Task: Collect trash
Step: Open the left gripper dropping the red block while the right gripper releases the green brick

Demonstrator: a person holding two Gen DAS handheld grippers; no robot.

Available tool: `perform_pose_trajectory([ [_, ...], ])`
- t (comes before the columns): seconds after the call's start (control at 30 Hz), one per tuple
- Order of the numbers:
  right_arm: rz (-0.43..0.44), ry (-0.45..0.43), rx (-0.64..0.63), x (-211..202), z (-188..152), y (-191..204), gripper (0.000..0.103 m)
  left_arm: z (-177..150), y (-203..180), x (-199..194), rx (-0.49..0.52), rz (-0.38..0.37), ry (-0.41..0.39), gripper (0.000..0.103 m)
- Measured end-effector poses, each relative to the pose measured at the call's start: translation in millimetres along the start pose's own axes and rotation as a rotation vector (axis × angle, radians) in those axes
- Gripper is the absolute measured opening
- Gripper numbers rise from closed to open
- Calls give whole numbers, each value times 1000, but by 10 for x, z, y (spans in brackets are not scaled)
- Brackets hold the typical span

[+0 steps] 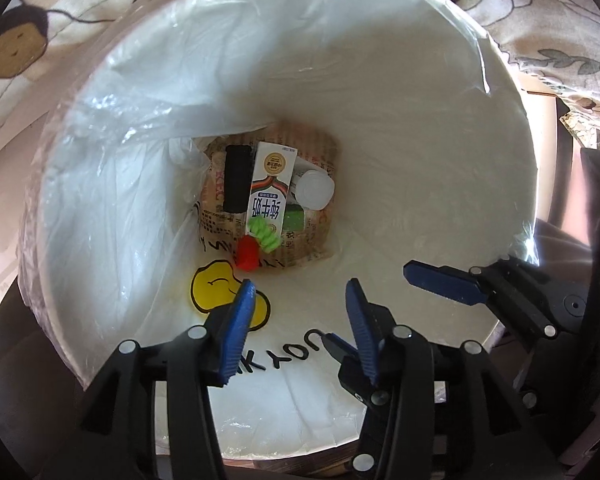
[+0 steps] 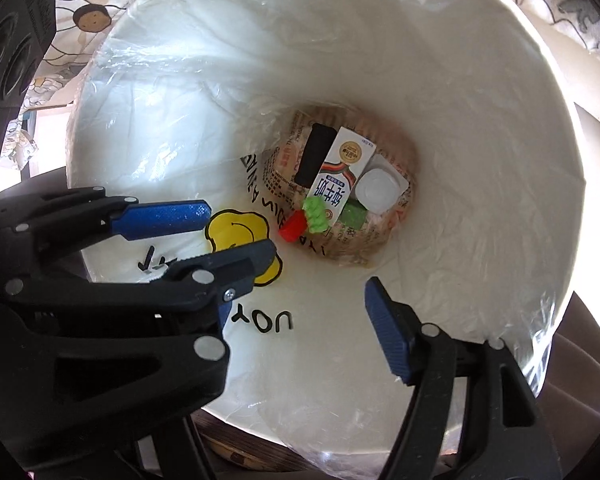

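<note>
Left wrist view: the left gripper [image 1: 298,292] hangs over the lined bin [image 1: 512,184], jaws parted and empty, so anything let go drops inside. The trash, a carton [image 1: 269,184] among it, lies on the bottom.

Right wrist view: the right gripper [image 2: 332,276] is likewise wide and empty above the carton [image 2: 340,178], beside the left gripper [image 2: 236,228].

Black-framed tongs [image 1: 300,292], ribbed blue pads [image 1: 240,320], silver rivets [image 1: 198,333]
</note>
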State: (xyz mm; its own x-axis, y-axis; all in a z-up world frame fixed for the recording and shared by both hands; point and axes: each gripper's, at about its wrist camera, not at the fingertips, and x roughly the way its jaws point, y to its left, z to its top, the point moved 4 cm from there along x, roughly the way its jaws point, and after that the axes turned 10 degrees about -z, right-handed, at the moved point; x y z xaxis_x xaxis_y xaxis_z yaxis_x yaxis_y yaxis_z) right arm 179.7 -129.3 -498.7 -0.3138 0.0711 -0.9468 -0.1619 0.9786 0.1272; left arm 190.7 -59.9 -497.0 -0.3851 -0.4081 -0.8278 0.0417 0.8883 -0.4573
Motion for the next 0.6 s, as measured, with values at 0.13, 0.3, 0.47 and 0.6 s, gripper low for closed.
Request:
perform_pose_trajectory([
  [0.13,-14,1,-12,21,6,52,69,-12,32,16,6,11,5,50],
  [0.3,-32,-8,-26,-10,-10,68,69,-9,55,45,9,24,5,50],
  [0.47,-44,-12,-36,-39,-33,68,69,-25,47,19,18,45,-6,50],
  [0.6,-74,-26,-49,-89,-83,63,69,-69,31,-43,43,91,-19,50],
])
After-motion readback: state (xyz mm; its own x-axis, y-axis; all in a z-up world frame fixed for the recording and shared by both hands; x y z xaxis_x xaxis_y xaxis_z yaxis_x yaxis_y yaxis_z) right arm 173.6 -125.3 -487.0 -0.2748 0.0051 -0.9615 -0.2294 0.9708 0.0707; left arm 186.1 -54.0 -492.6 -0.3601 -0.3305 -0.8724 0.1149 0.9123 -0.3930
